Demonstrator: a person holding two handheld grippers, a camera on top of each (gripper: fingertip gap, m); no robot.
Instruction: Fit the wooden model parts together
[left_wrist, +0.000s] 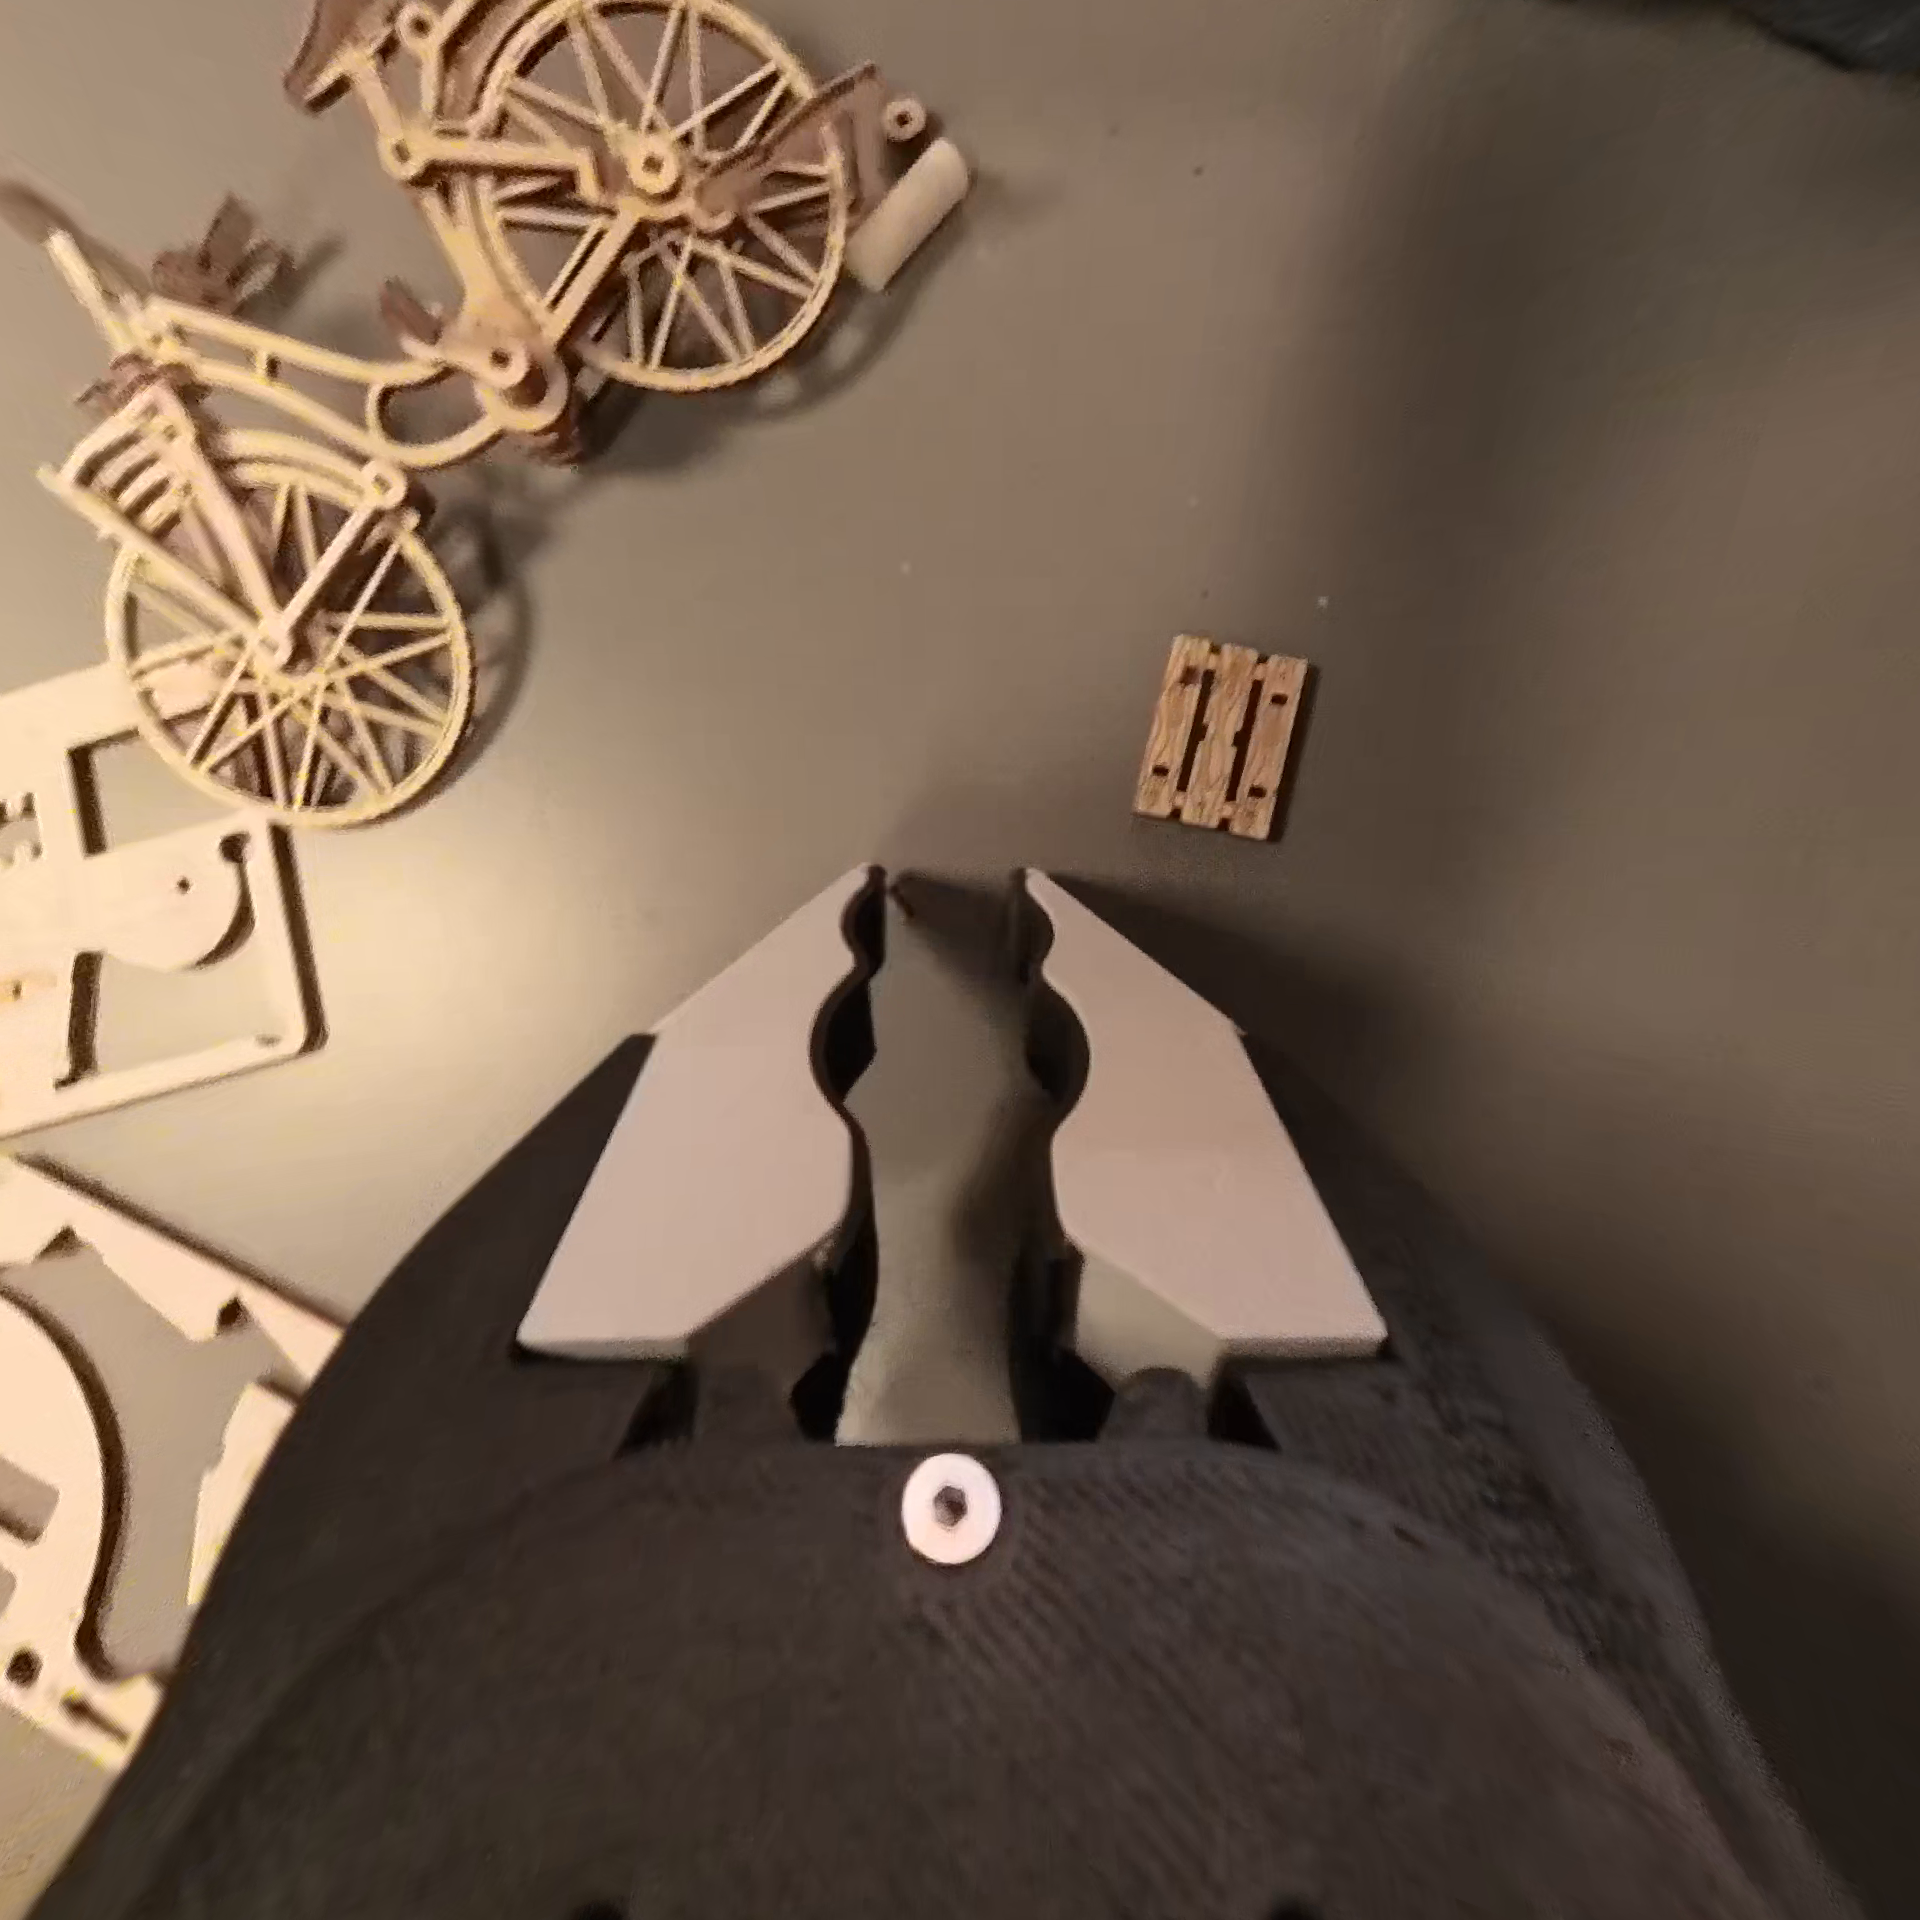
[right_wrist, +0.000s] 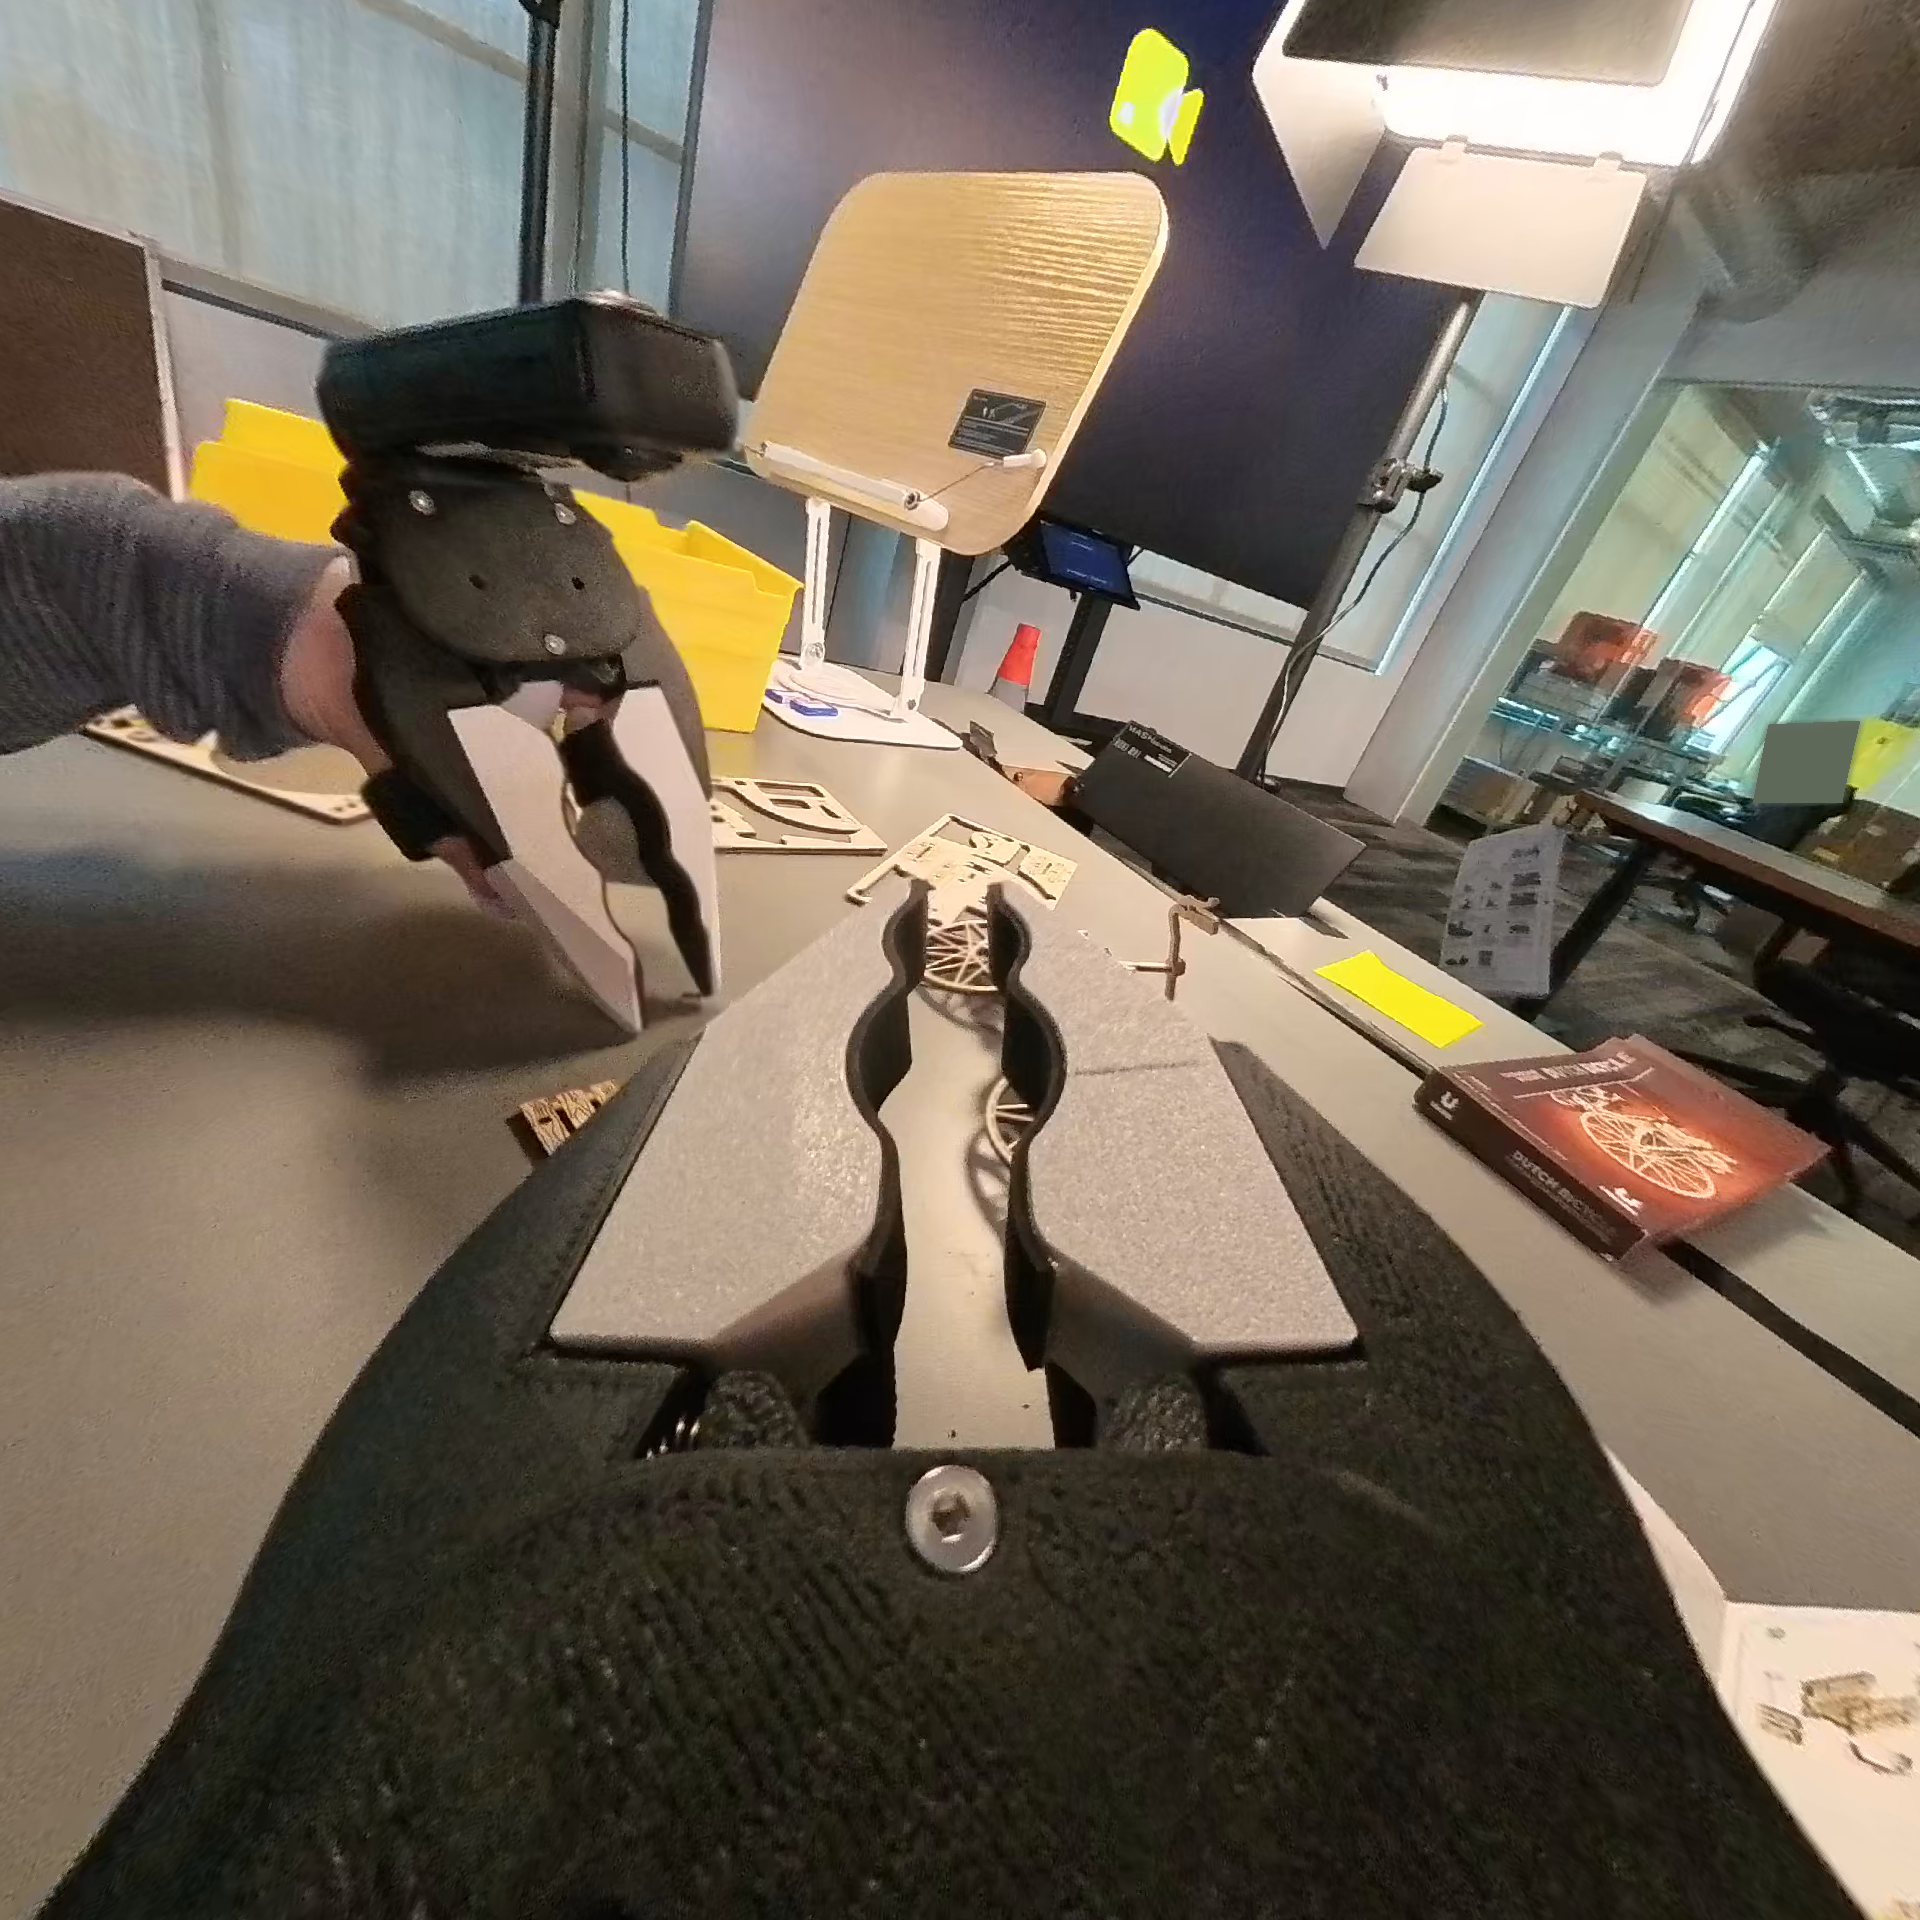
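Note:
A wooden bicycle model (left_wrist: 447, 343) lies on its side on the grey table (left_wrist: 1455, 520), at the upper left of the left wrist view. A small slatted wooden piece (left_wrist: 1224, 740) lies flat to the right of it. My left gripper (left_wrist: 954, 883) points down at the table just short of that piece, its jaws a little apart and empty. It also shows in the right wrist view (right_wrist: 675, 997), with the slatted piece (right_wrist: 566, 1112) below it. My right gripper (right_wrist: 956, 914) is open and empty, low over the table, with the bicycle's wheels (right_wrist: 961, 961) visible between its fingers.
Cut-out wooden sheets (left_wrist: 135, 935) lie at the left, with more farther back (right_wrist: 790, 816). The kit box (right_wrist: 1621, 1143), a yellow note (right_wrist: 1397, 997) and a small loose wooden part (right_wrist: 1184, 935) are on the right. Yellow bins (right_wrist: 717, 613) and a book stand (right_wrist: 956, 364) stand behind. There is about 15 cm between the tips of the two grippers. It is some 4 cm from my left tips to the small slatted wooden piece (left_wrist: 1224, 740).

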